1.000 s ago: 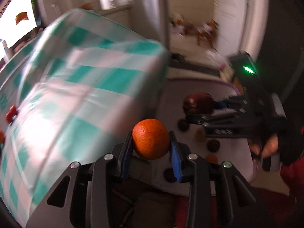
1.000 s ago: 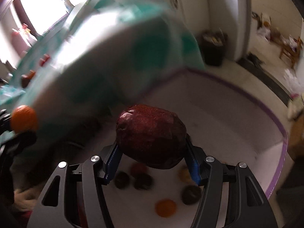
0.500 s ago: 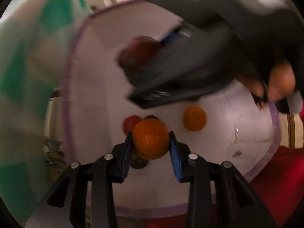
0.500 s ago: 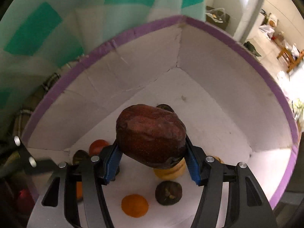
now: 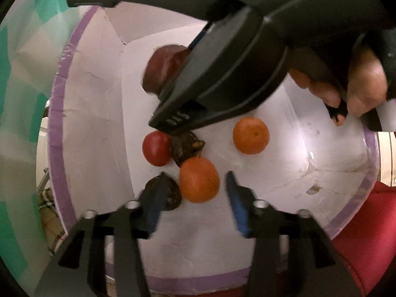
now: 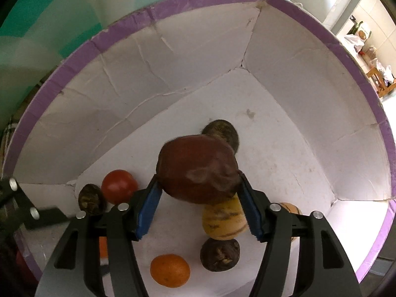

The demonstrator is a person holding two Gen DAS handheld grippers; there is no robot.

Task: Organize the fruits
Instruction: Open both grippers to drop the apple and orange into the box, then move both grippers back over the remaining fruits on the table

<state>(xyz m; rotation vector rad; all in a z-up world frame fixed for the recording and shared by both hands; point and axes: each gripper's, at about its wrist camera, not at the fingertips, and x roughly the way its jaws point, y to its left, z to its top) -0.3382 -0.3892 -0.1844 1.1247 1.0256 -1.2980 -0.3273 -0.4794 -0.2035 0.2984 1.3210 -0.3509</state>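
Note:
A white box with a purple rim (image 5: 55, 113) (image 6: 118, 28) holds several fruits. My left gripper (image 5: 195, 193) is open above the box floor; an orange (image 5: 199, 179) lies free between its spread blue fingers. My right gripper (image 6: 198, 198) is shut on a large dark red fruit (image 6: 198, 170), held above the box floor; this fruit also shows in the left wrist view (image 5: 163, 69), partly hidden by the right gripper body. In the box lie a second orange (image 5: 250, 135) (image 6: 170, 269), a red tomato (image 5: 156, 148) (image 6: 119, 185) and dark wrinkled fruits (image 5: 186, 146) (image 6: 219, 254).
A striped yellow fruit (image 6: 224, 219) lies under my right gripper. A green-and-white checked cloth (image 5: 17, 79) (image 6: 49, 7) hangs to the left of the box. A red surface (image 5: 366, 252) lies to the box's lower right. The person's fingers (image 5: 356, 84) hold the right gripper.
My left gripper has opened and let go of the orange, which now sits in the box. Both grippers came down from the cloth into the box; the right one still holds the dark red fruit.

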